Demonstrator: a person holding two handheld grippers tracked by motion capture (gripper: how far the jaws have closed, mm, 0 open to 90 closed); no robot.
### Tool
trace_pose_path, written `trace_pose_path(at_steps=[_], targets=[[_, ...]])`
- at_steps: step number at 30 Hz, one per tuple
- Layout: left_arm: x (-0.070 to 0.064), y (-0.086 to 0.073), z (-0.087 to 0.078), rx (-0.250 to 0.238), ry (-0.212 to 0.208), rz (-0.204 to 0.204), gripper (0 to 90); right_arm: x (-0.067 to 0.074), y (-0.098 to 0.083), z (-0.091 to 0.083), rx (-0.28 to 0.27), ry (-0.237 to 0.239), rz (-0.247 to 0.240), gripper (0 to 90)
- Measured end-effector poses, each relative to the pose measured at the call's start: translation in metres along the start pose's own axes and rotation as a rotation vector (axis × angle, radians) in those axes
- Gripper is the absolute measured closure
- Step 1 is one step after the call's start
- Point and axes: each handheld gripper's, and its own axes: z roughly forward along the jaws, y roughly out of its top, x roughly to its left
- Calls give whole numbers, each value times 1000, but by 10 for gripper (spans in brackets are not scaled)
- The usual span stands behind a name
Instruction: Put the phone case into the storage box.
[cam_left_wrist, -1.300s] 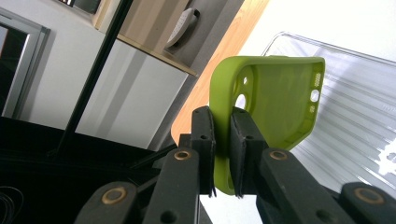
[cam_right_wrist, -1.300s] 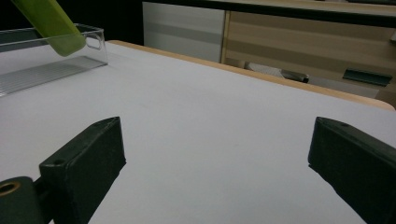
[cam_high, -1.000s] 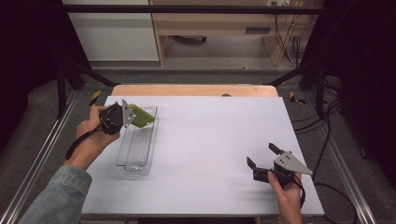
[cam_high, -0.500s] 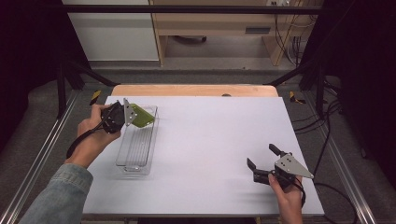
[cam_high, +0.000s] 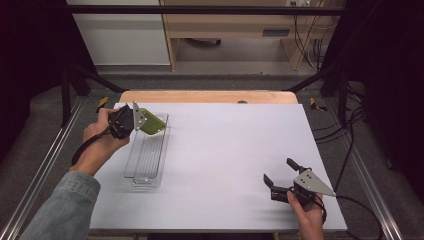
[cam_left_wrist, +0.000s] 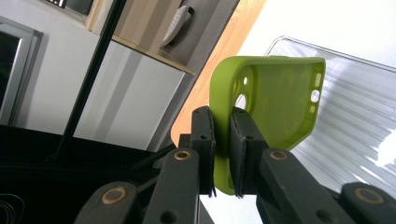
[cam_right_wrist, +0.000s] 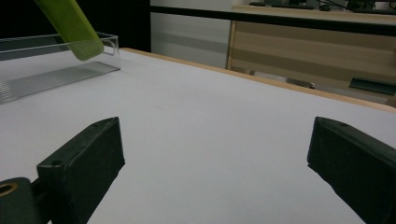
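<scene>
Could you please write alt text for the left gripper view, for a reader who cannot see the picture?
The left gripper has its two black fingers shut on the edge of a green phone case, holding it up with its hollow inside facing the camera. Behind the case lies a clear ribbed plastic tray on the white table, whose wooden edge runs beside grey floor.

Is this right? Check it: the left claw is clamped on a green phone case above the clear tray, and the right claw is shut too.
One slip: the right claw is open, jaws wide apart with nothing between them, as the right gripper view shows. The left claw is indeed clamped on the green phone case above the clear tray.
</scene>
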Motion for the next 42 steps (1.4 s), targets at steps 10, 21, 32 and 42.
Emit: trace_pose_path(at_steps=[10,21,32,42], targets=[[2,3,4,15,-19,12,809,1,0,4,-18,7,-4,41],[5,9,7,26,-35,22,808,-2,2,2,-31,-19,4,47],[8,13,9,40,-49,41,808,-1,2,2,-33,-12,7,47],[12,14,11,48,-58,43,807,0,2,3,-33,-9,1,51]])
